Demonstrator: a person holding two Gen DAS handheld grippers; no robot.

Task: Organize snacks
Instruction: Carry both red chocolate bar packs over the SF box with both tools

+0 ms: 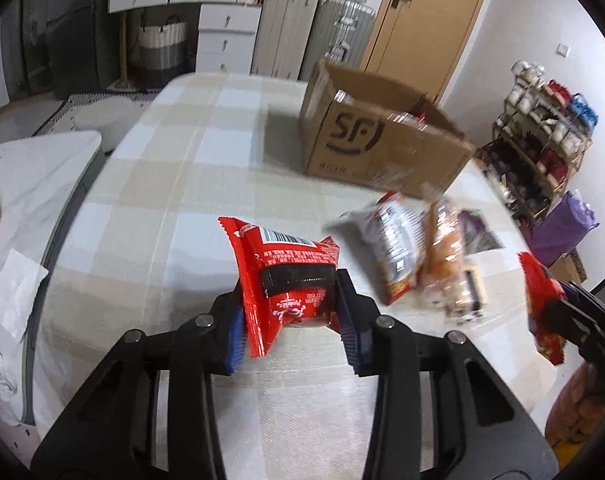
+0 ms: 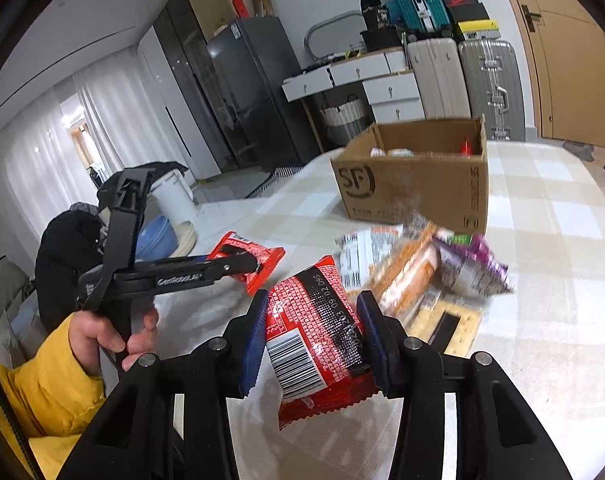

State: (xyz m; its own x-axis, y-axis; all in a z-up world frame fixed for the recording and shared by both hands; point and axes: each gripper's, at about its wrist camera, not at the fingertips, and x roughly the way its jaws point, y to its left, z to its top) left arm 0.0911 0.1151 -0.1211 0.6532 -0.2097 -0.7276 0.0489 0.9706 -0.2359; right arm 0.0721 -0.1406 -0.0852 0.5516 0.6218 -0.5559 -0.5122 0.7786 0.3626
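My left gripper (image 1: 292,312) is shut on a red snack packet (image 1: 286,276) and holds it above the checked table; it also shows in the right wrist view (image 2: 250,264). My right gripper (image 2: 312,340) is shut on another red snack packet (image 2: 318,340), seen at the right edge of the left wrist view (image 1: 542,308). A loose pile lies ahead: a white and red bag (image 1: 394,244), an orange bread pack (image 1: 446,248) and a purple packet (image 2: 474,264). An open cardboard box marked SF (image 1: 382,136) stands behind the pile with some packets inside.
The table (image 1: 182,168) has a checked cloth. A flat tan and black item (image 2: 450,324) lies under the pile. A shelf of cups (image 1: 542,132) stands to the right. Drawers and suitcases (image 1: 294,28) stand beyond the far edge.
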